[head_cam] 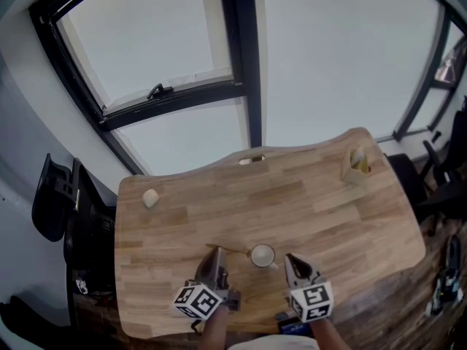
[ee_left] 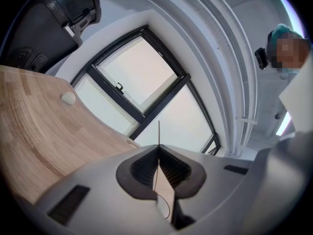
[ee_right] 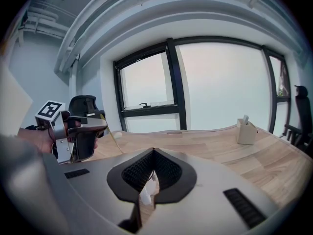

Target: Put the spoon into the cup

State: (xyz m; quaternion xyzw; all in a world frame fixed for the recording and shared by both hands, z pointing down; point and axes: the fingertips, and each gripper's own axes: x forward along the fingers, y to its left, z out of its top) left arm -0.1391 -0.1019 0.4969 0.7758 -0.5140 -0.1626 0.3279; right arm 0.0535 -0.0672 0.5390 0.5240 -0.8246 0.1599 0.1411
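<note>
The pale wooden counter (head_cam: 328,217) has a wavy far edge, and the small round white cup (head_cam: 263,256) stands close to the middle of its near edge. The left gripper (head_cam: 217,257) has its ribbed dark fingers (ee_left: 142,168) pressed onto the thin, straw-coloured spoon (head_cam: 228,249), which lies about level just left of the cup and points at its rim. The right gripper (head_cam: 290,261) is at the cup's right side, its fingers (ee_right: 168,170) closed with a white piece between them, apparently the cup's handle.
</note>
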